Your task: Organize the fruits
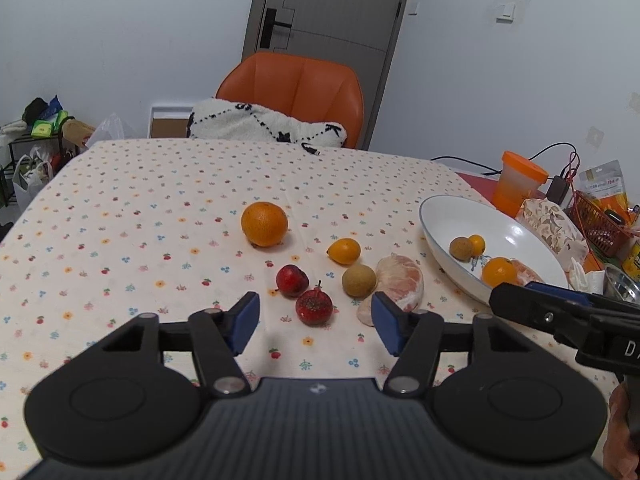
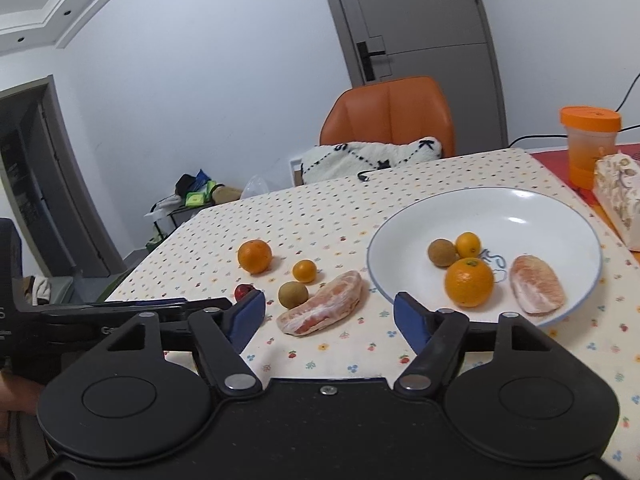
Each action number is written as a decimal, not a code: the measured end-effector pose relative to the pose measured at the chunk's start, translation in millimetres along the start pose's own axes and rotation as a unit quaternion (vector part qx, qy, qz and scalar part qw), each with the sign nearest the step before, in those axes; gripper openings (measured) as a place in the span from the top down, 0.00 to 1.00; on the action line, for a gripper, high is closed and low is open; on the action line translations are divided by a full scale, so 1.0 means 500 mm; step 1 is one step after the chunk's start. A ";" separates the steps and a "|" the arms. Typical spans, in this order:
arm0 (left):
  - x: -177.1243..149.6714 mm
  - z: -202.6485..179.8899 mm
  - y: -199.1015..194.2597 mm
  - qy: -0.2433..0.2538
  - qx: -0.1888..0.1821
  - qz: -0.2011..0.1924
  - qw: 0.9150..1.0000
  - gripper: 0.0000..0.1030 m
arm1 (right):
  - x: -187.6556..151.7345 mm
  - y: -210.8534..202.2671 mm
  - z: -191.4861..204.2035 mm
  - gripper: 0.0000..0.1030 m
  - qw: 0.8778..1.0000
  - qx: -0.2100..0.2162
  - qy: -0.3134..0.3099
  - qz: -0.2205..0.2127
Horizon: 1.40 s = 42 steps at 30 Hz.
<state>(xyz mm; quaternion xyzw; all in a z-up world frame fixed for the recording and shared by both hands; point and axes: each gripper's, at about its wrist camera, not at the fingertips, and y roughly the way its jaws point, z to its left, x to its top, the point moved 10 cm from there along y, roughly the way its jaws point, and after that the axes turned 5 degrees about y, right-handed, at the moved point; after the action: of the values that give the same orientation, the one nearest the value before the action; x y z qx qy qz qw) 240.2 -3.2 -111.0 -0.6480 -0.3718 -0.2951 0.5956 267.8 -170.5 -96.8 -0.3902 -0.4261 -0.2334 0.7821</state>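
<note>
Fruits lie partly in the white plate (image 2: 560,216), which holds an orange (image 2: 469,282), a pomelo segment (image 2: 536,290) and two small fruits, and partly loose on the counter (image 1: 140,208), where the left tongs (image 1: 316,322) and right tongs (image 2: 330,316) both hover wide open and empty.

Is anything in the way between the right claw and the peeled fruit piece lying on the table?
No. The right claw is open and the peeled fruit piece lies just ahead of its gap, with only bare tablecloth between. The brown fruit sits behind it.
</note>
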 end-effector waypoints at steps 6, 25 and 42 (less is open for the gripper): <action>-0.004 0.009 0.030 -0.008 -0.003 0.013 1.000 0.49 | 0.002 0.031 0.011 0.44 1.000 0.009 -0.009 0.015; -0.006 0.026 0.078 -0.019 -0.010 0.037 0.999 0.78 | 0.010 0.110 0.044 0.46 0.998 0.029 -0.024 0.046; 0.006 0.105 0.057 -0.051 0.006 0.034 0.998 0.77 | 0.001 0.188 0.080 0.57 0.996 0.030 -0.045 0.073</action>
<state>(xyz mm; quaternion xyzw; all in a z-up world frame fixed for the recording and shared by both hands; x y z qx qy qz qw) 262.3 49.0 -130.5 -0.6711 -0.3808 -0.2390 0.5894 314.3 -82.9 -122.0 -0.4065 -0.4379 -0.1447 0.7887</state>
